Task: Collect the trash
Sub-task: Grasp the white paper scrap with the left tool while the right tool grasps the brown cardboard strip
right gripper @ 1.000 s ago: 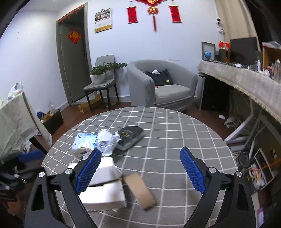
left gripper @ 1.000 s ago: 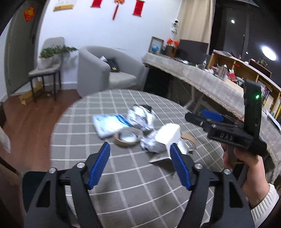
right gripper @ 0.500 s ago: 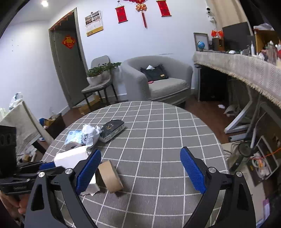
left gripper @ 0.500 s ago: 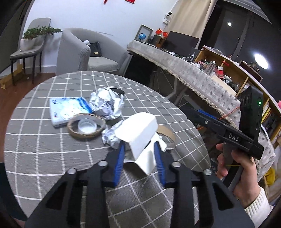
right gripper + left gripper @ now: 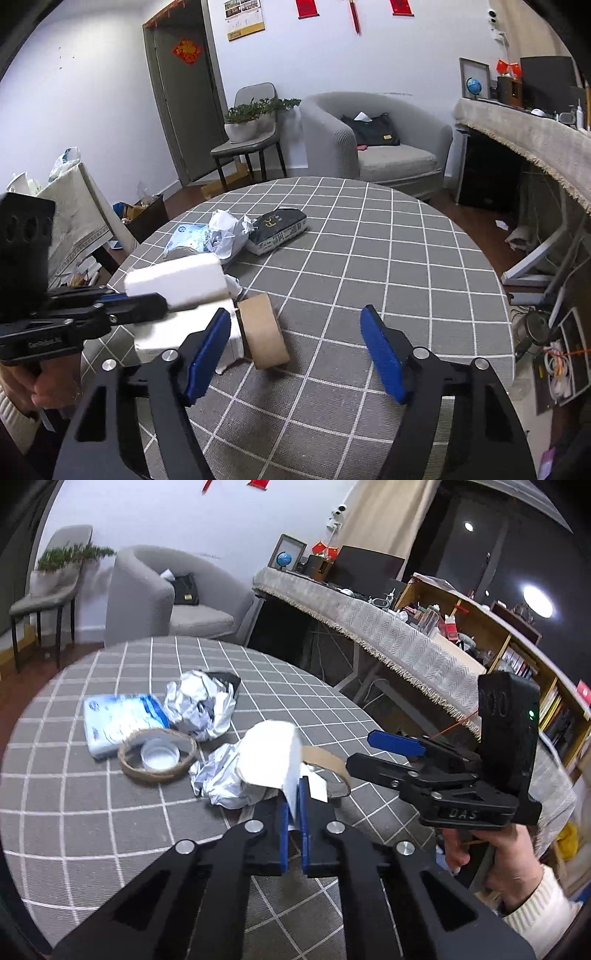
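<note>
Left wrist view, centre: two crumpled foil wads [image 5: 201,707], one white folded paper [image 5: 271,755] pinched by left gripper [image 5: 293,812]; right gripper [image 5: 295,347], lower frame, spread wide, empty.

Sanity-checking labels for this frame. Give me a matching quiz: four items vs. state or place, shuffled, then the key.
Items:
1. left tool
2. right tool
3. brown tape roll
4. bottle cap

States:
A. lying inside a tape ring
B. shut on the white paper wad
C. open, holding nothing
D. on its edge beside the white wad

Pairs: 1-B, 2-C, 3-D, 4-A
</note>
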